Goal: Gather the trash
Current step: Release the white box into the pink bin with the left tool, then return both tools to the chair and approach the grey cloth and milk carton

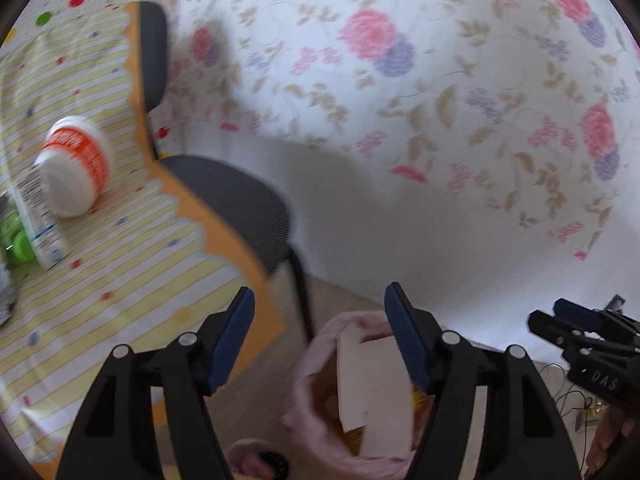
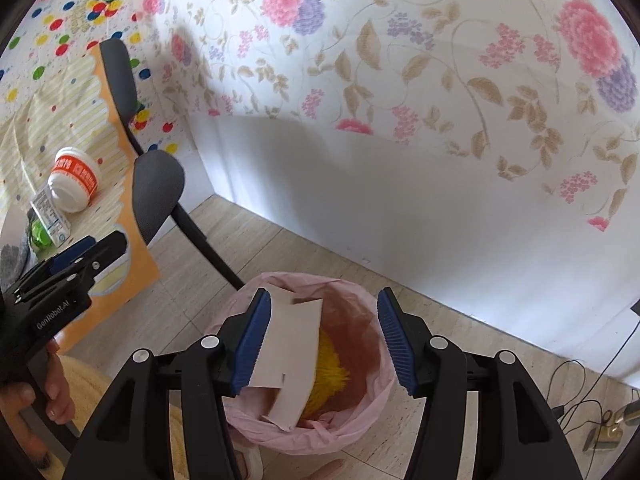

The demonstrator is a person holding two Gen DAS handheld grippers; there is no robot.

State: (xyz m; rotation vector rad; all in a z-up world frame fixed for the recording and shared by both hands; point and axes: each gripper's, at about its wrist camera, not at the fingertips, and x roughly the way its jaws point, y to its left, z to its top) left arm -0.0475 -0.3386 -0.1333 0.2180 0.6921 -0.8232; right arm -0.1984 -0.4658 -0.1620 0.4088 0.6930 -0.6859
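Cardboard (image 2: pixel 292 344) stands in the bin (image 2: pixel 372 408) below both open grippers (image 2: pixel 320 336).

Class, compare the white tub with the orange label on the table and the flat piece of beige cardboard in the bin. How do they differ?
The round white tub with the orange label lies on its side on the striped tablecloth; the flat beige cardboard piece stands tilted in the pink-lined bin. The tub is printed; the cardboard is plain. The tub is not yet binned; the cardboard is. Neither is held.
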